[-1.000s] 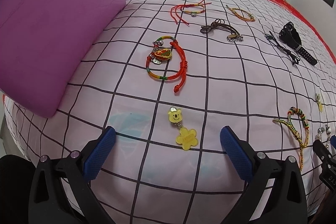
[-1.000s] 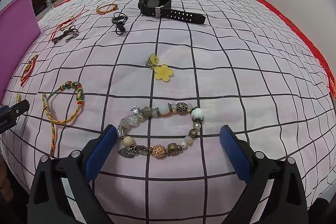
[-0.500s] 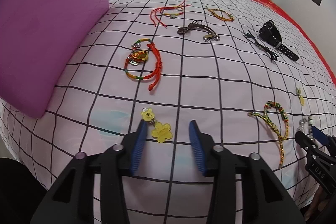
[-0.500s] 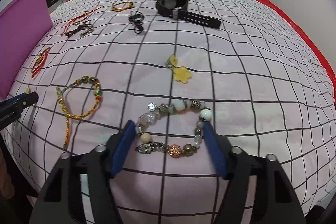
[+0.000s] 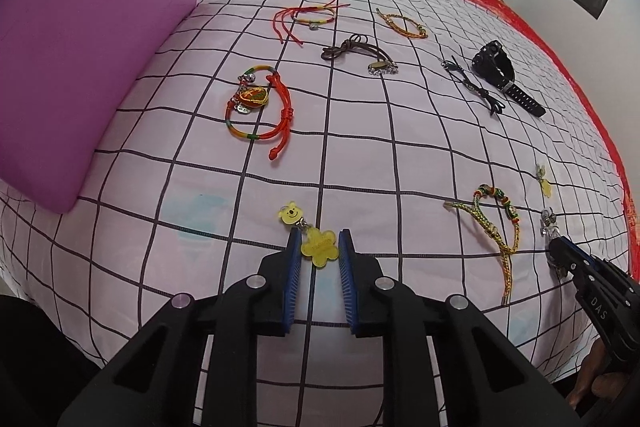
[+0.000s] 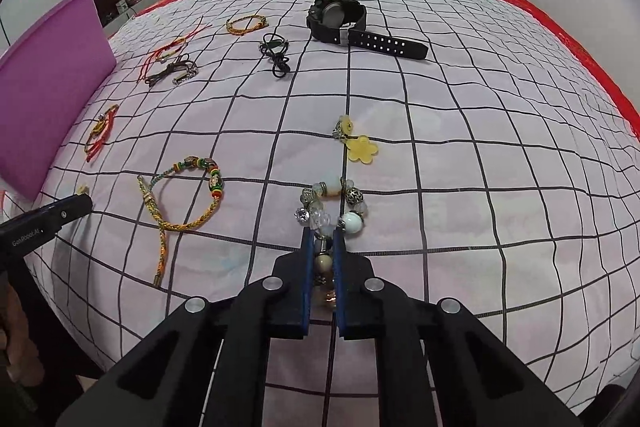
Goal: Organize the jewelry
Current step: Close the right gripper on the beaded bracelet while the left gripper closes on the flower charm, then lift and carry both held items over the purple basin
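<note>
Yellow plastic, the flower charm (image 5: pixel 318 247) lies on the checked bedspread (image 5: pixel 400 147) between the closing left gripper (image 5: pixel 319 251) pads, seemingly just gripped. The right gripper (image 6: pixel 322 251) clenches the beaded bracelet (image 6: pixel 332 205), bunched (presumably for lifting).

Both wrist cameras look steeply down, close over the checked bedspread (image 5: pixel 360 147); both views share the watch (image 6: pixel 340 21).

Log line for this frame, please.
left gripper: closing around yellow flower-and-bear charm | right gripper: closed on mixed glass-and-metal bead bracelet
</note>
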Tool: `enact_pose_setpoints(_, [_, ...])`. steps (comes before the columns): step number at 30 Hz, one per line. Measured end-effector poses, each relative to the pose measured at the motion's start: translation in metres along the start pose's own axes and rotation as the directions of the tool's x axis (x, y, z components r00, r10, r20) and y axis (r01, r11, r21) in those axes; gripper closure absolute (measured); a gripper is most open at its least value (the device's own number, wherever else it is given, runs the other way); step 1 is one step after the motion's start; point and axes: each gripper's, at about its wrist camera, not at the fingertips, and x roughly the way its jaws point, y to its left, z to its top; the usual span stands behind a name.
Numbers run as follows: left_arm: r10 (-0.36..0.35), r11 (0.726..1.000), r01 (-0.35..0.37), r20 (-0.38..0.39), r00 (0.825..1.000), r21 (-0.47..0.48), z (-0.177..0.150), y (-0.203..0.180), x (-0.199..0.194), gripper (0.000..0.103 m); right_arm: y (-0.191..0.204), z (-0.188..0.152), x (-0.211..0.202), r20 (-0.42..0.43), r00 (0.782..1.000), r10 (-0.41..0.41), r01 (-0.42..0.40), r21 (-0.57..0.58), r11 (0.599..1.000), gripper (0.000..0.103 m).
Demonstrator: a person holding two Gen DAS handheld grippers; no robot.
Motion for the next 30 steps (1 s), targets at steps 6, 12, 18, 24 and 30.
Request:
enact_pose_setpoints(6, [-0.023,1.0,0.023,0.028,0.999,0.004,0.002,0.001,-0.016,0.084,0.003,0.005,-0.017,0.028,1.0,0.015,-0.015,0.006,1.0,0.094])
enact_pose_setpoints(12, [-0.04,0.999,0.038,0.064,0.997,0.03,0.01,-0.001,-0.038,0.084,0.006,0.01,-0.037,0.061,0.998,0.035,-0.037,0.019,0.999,0.094])
enact_pose_setpoints(18, [-0.069,0.997,0.066,0.081,0.994,0.033,0.019,-0.002,-0.058,0.084,0.018,0.019,-0.055,0.093,0.994,0.06,-0.06,-0.001,0.998,0.094])
enact_pose_setpoints(24, [-0.072,0.996,0.064,0.127,0.989,0.062,0.034,-0.005,-0.086,0.084,0.035,0.034,-0.077,0.131,0.986,0.101,-0.099,-0.025,0.995,0.094])
enact_pose_setpoints(30, [-0.096,0.994,0.087,0.159,0.983,0.061,0.056,0.008,-0.118,0.084,0.066,0.065,-0.102,0.183,0.97,0.16,-0.148,-0.079,0.986,0.094])
